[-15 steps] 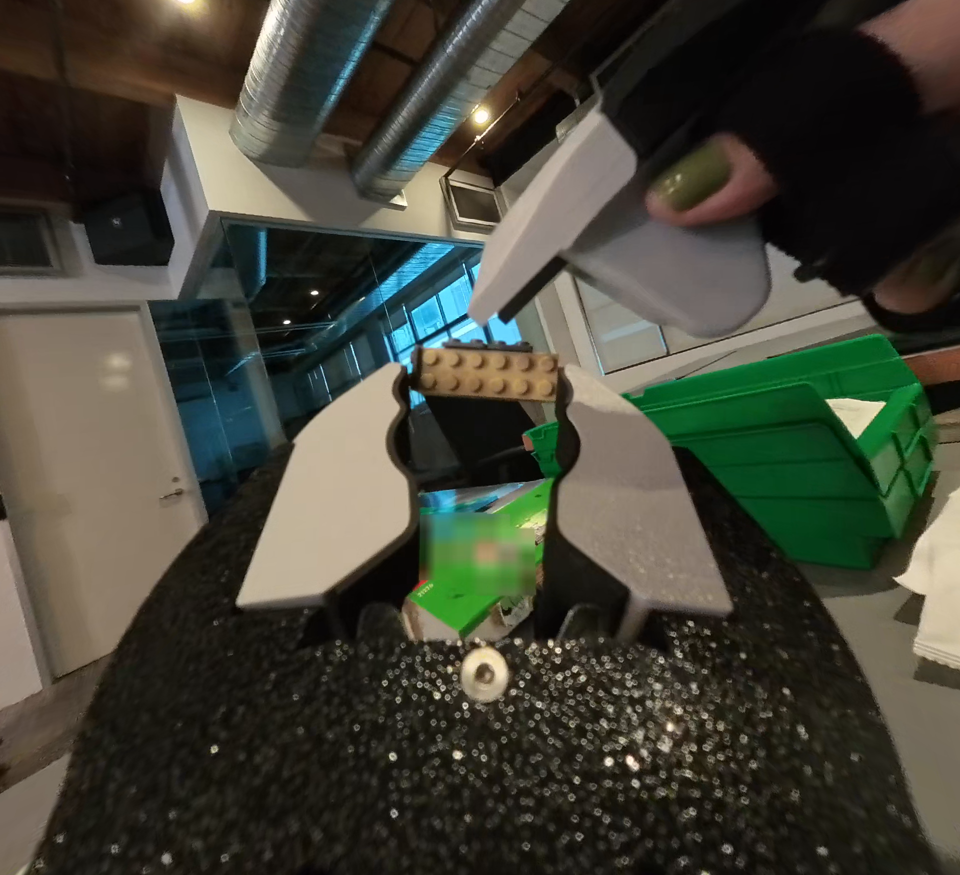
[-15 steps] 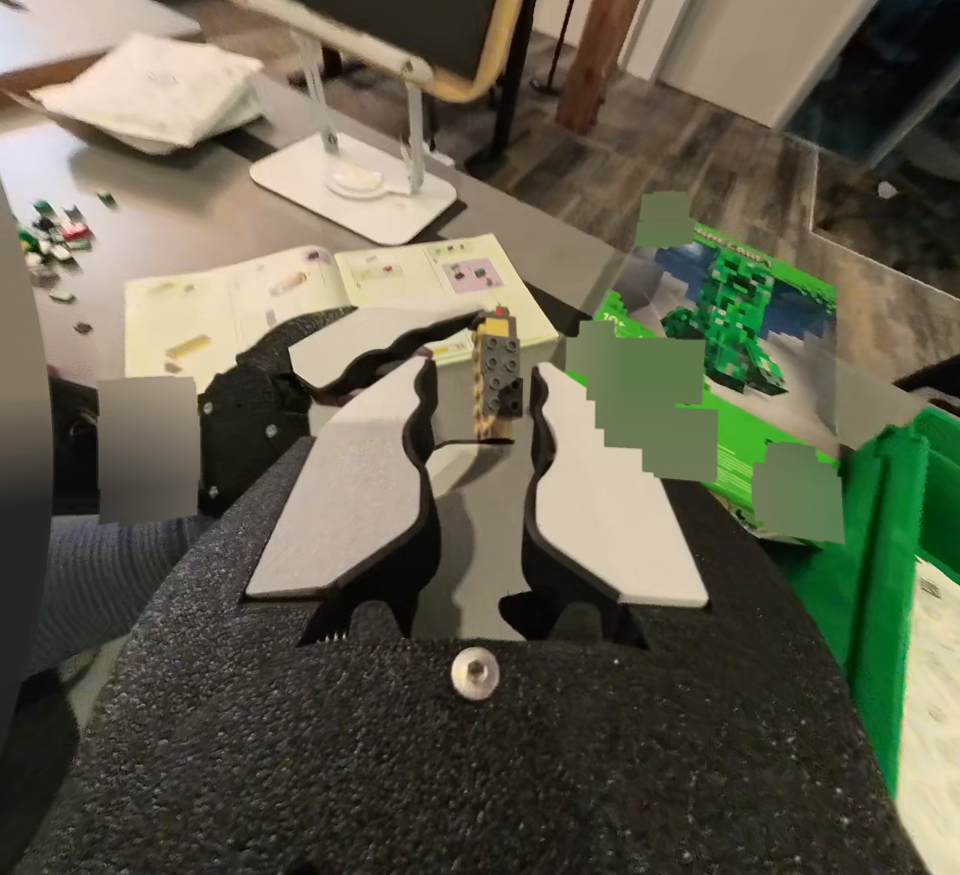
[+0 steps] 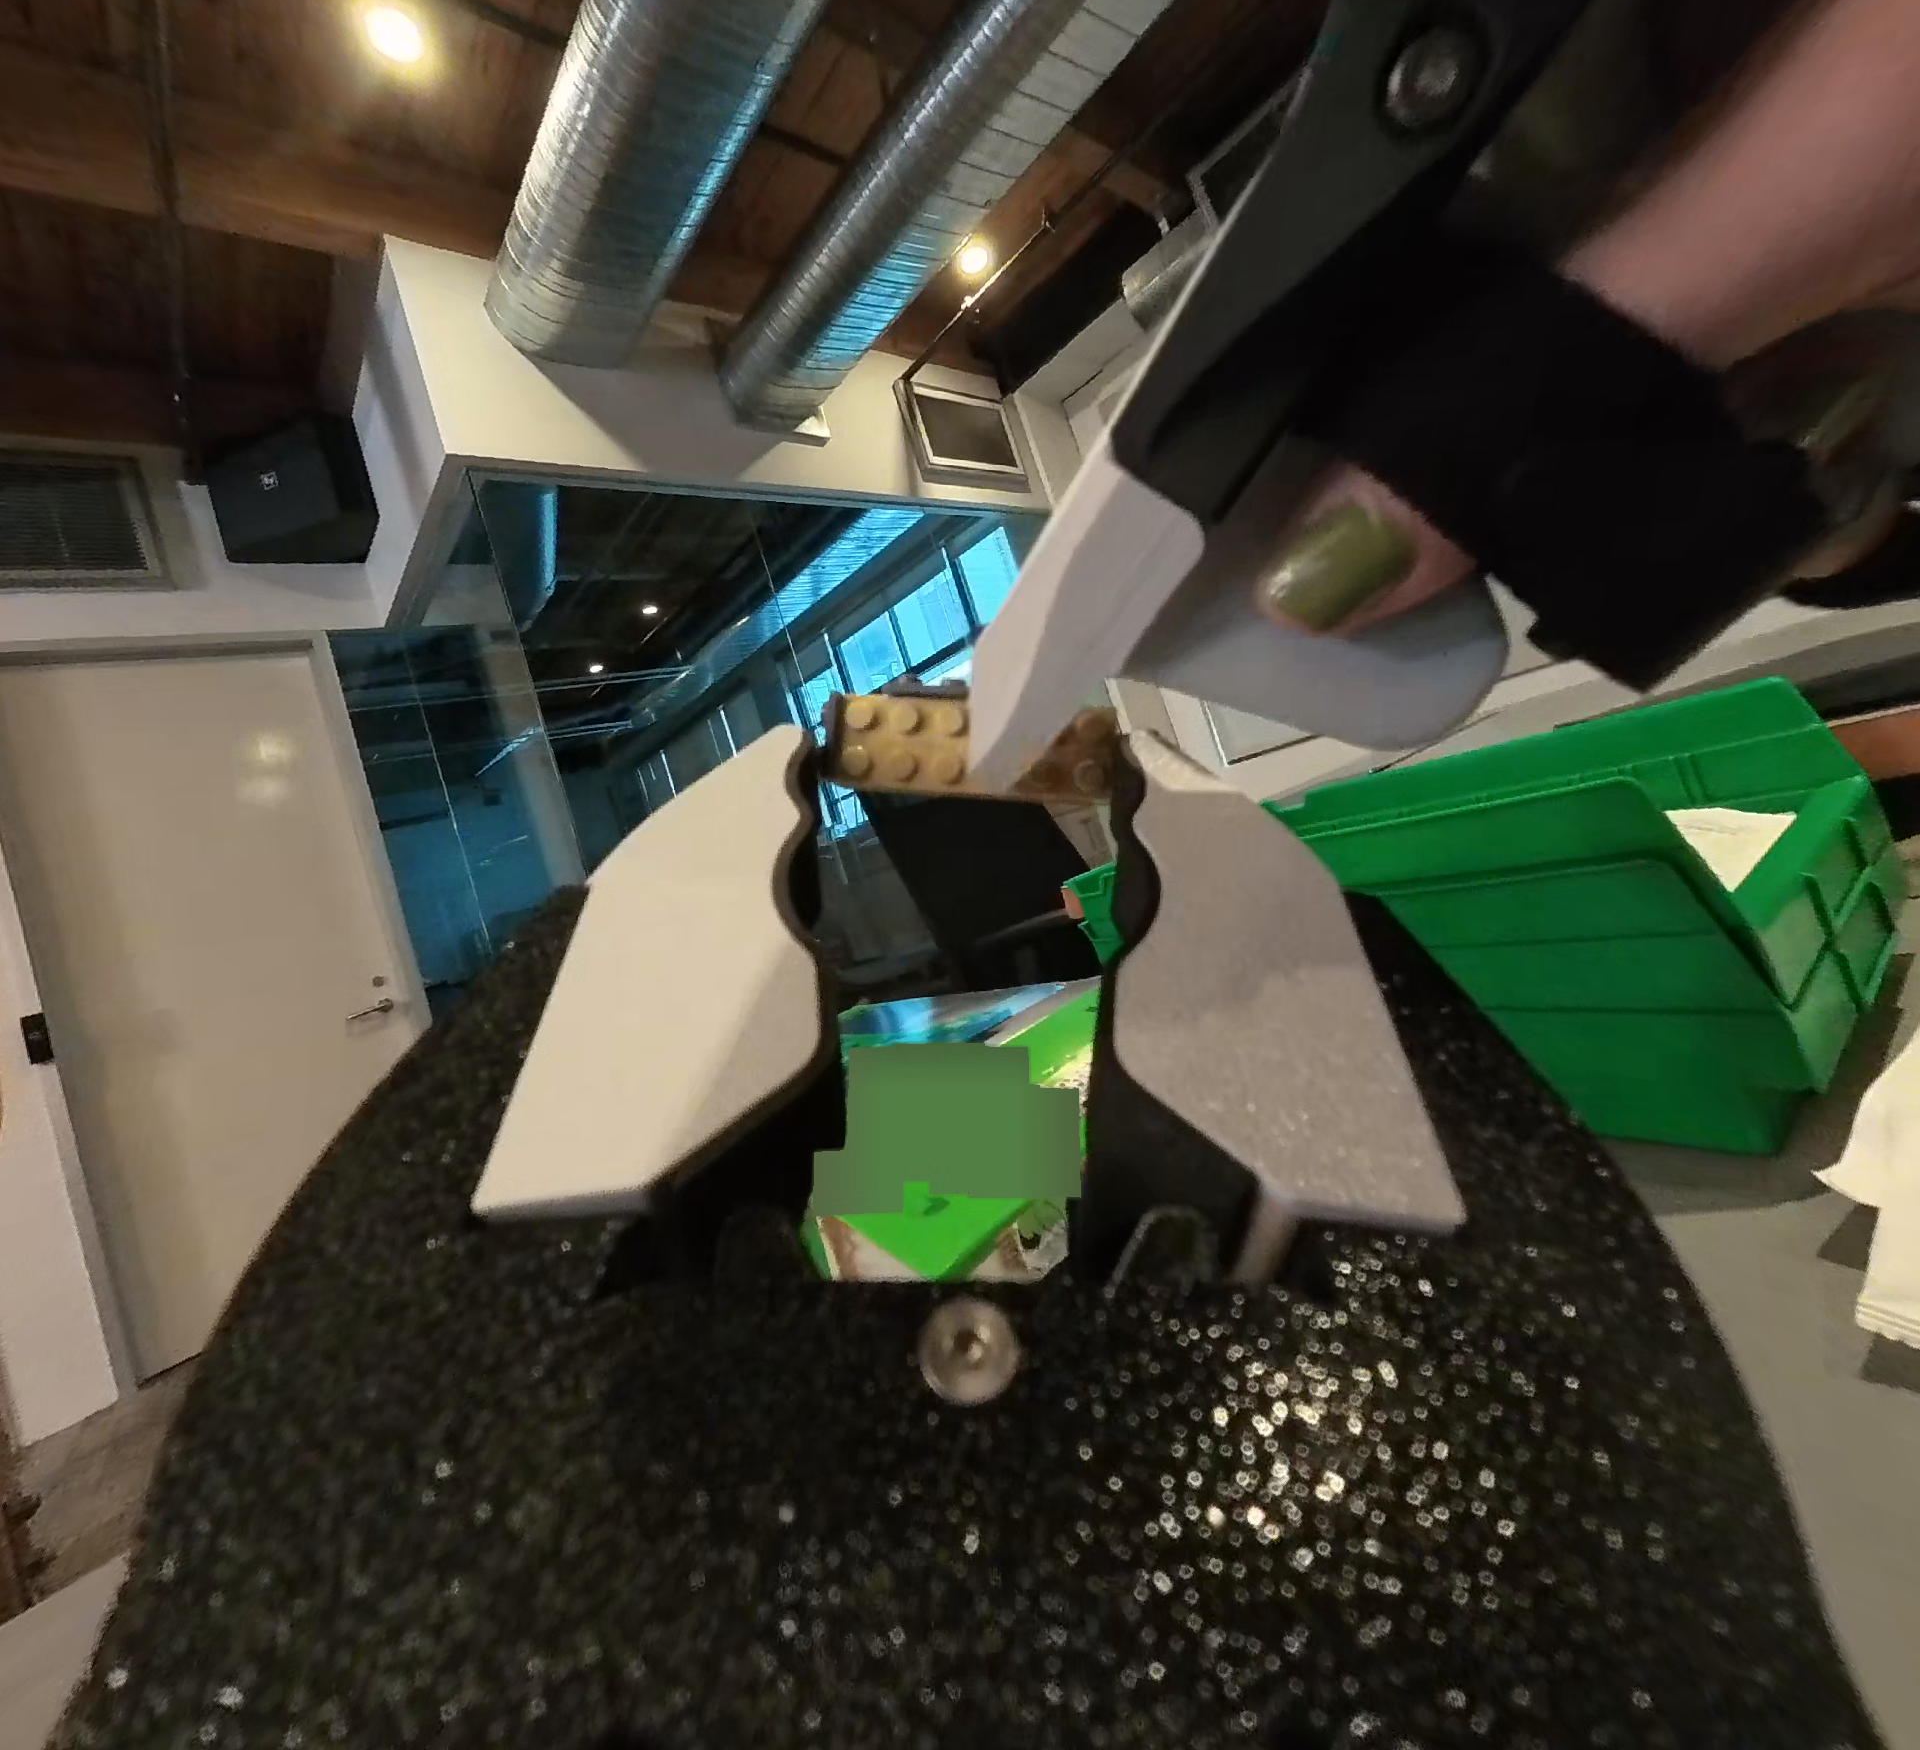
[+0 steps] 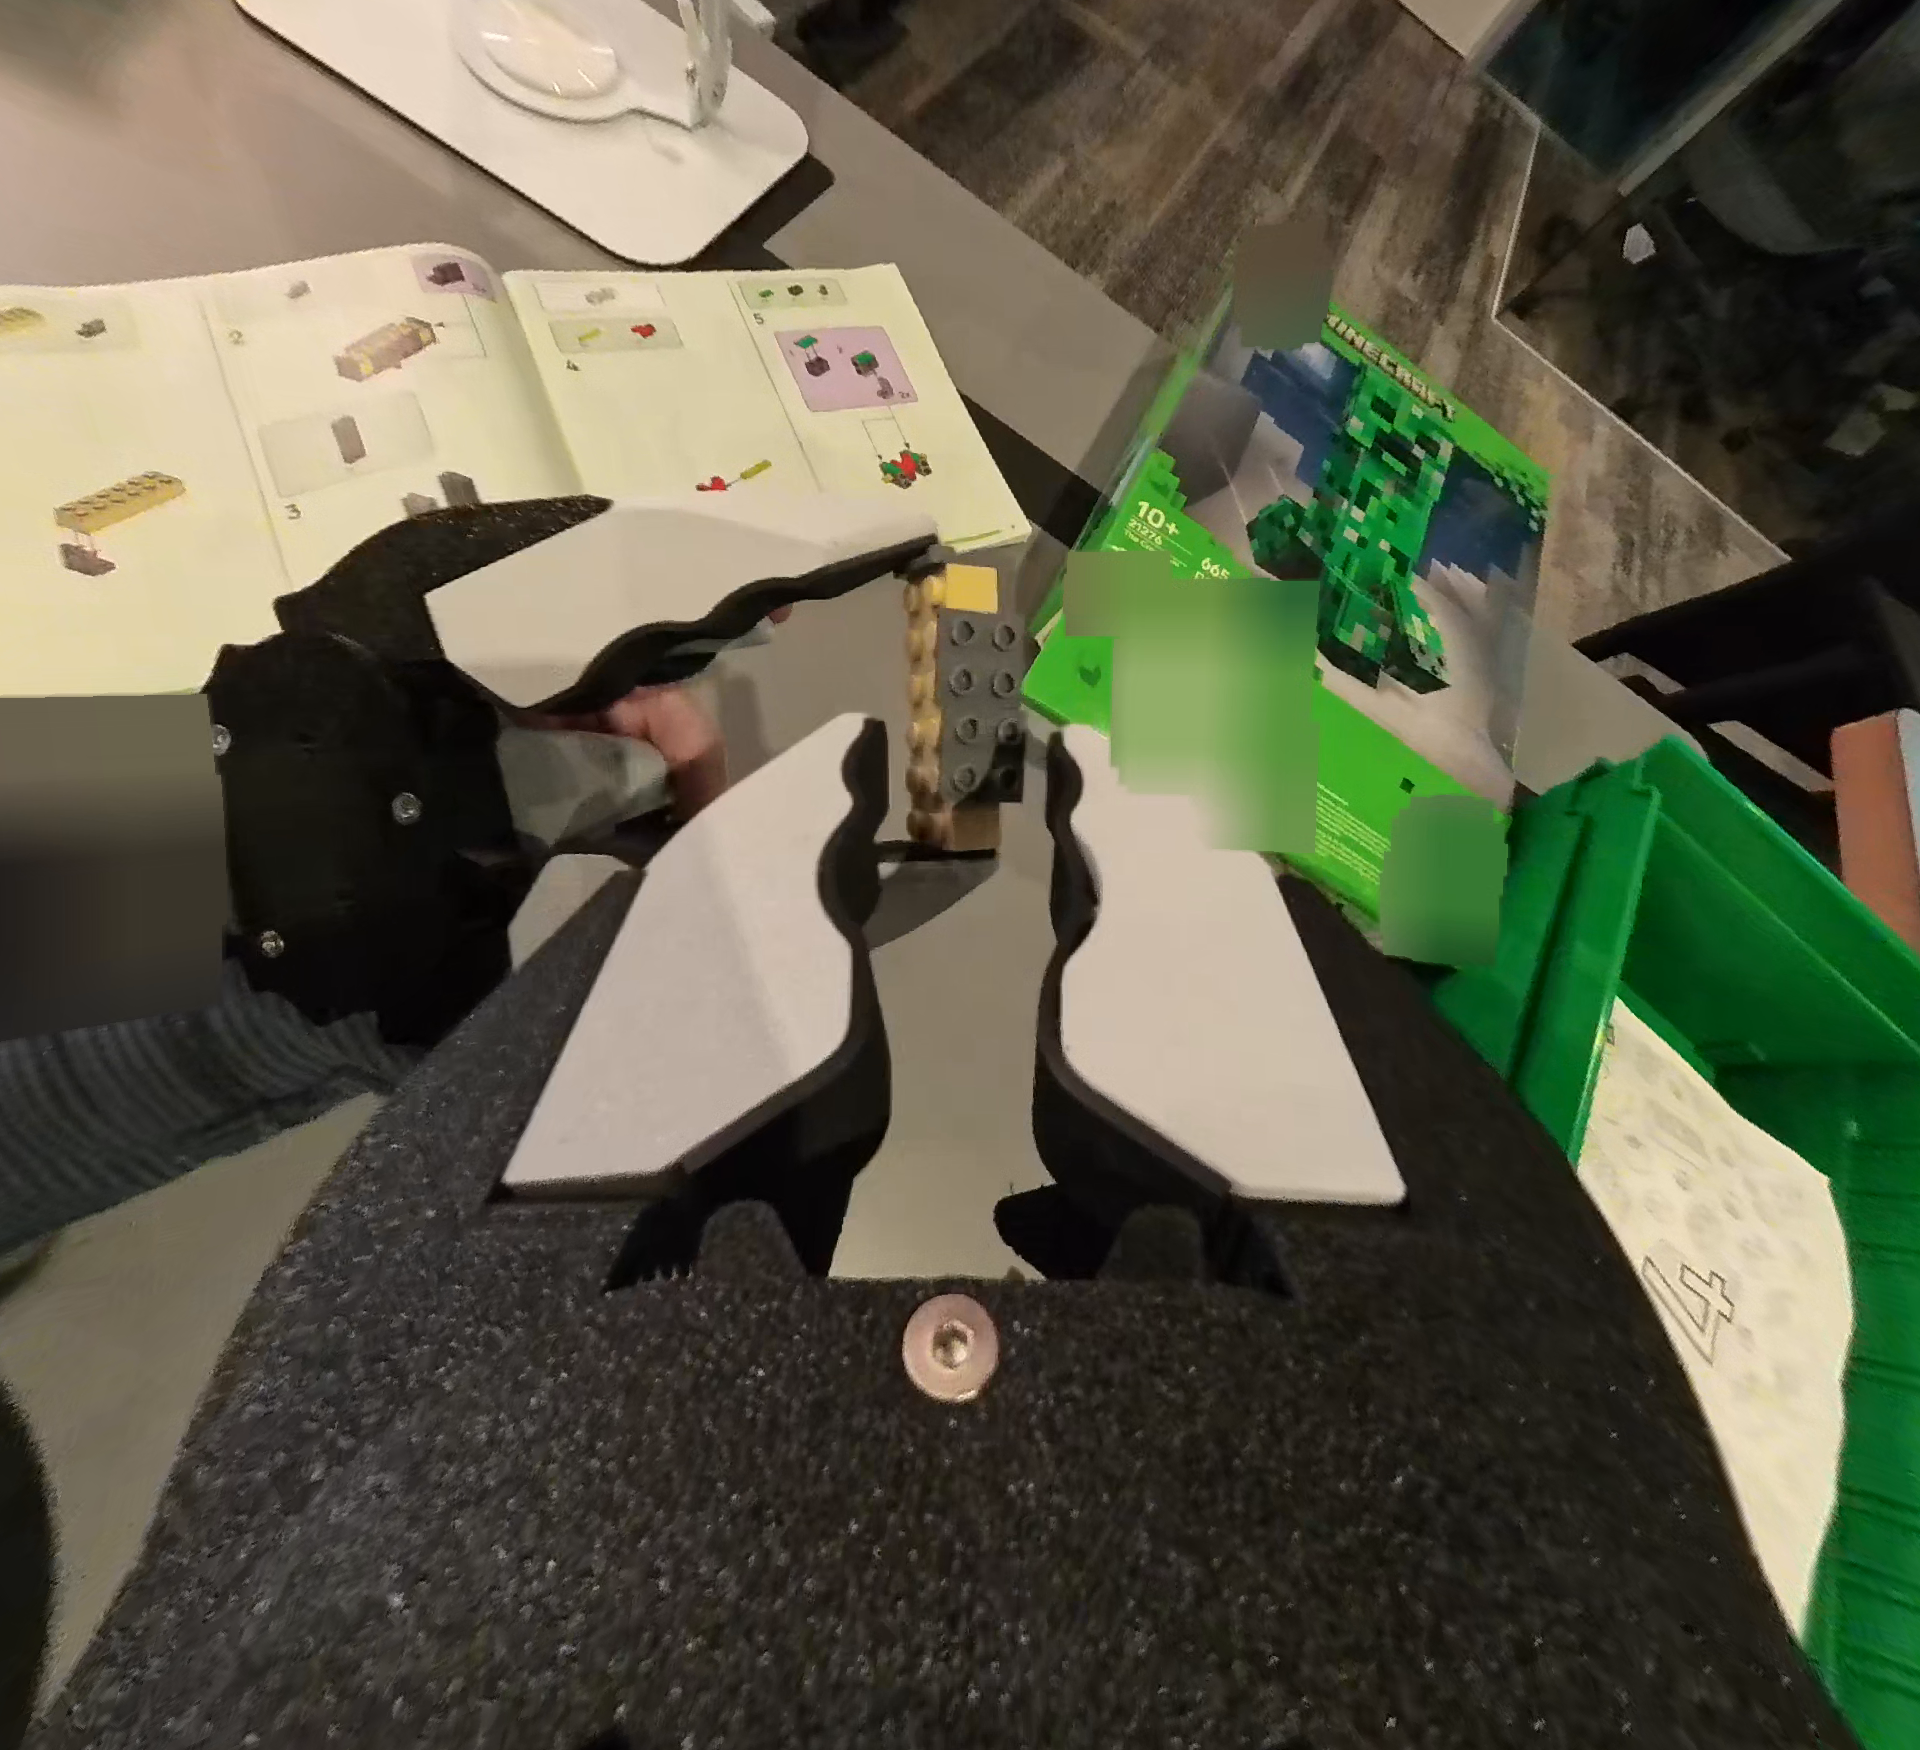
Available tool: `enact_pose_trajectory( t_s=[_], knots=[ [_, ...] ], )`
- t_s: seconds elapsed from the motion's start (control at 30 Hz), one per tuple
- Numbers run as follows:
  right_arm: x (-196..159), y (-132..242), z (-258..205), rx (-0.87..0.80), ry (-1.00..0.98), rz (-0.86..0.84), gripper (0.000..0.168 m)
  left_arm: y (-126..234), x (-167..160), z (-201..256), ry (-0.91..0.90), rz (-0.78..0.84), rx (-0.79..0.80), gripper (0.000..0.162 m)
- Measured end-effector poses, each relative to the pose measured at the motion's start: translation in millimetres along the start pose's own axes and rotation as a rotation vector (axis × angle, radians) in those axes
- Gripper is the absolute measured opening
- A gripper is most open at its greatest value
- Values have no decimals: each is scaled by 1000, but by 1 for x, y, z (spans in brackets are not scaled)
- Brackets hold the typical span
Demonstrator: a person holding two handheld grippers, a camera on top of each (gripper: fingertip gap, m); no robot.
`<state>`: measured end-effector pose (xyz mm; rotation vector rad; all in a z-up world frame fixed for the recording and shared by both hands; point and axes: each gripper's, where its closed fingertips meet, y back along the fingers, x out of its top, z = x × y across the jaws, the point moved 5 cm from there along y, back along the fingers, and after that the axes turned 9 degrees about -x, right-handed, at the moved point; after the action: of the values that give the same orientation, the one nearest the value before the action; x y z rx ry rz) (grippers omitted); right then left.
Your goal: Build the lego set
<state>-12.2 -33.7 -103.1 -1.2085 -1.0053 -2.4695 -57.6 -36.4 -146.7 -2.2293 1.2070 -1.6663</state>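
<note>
My left gripper (image 3: 966, 755) is shut on the two ends of a tan studded plate (image 3: 904, 750) and holds it in the air. In the right wrist view the plate (image 4: 920, 692) stands on end with grey bricks (image 4: 977, 692) and a small yellow piece (image 4: 971, 586) on its far side. One left finger (image 4: 675, 557) reaches its top end. My right gripper (image 4: 966, 744) is open, and its jaws straddle the plate and the grey bricks with small gaps. In the left wrist view a right finger (image 3: 1081, 599) lies over the plate's studs.
An open instruction booklet (image 4: 520, 412) lies on the grey table (image 4: 208, 173). A green set box (image 4: 1351, 557) stands just beyond the grippers. Green bins (image 4: 1714, 973) hold a numbered bag (image 4: 1683, 1233) at the right. A white stand base (image 4: 520, 69) is behind the booklet. White cloth (image 3: 1870, 1233) lies at the right. Both grippers' tips are close together, under 4 cm apart.
My right gripper has moved in around the held assembly, and its finger now covers part of the plate's studs. The left gripper still holds the plate.
</note>
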Motion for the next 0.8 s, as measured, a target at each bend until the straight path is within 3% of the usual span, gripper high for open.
enact_pose_trajectory(
  t_s=[0.13,0.8],
  knots=[
    [-2,0,0,-5,3,-6,21,0,0,1,7,1,-2,53],
    [-4,-3,-1,-42,74,7,16,-2,-5,1,0,-51,2,53]
  ],
)
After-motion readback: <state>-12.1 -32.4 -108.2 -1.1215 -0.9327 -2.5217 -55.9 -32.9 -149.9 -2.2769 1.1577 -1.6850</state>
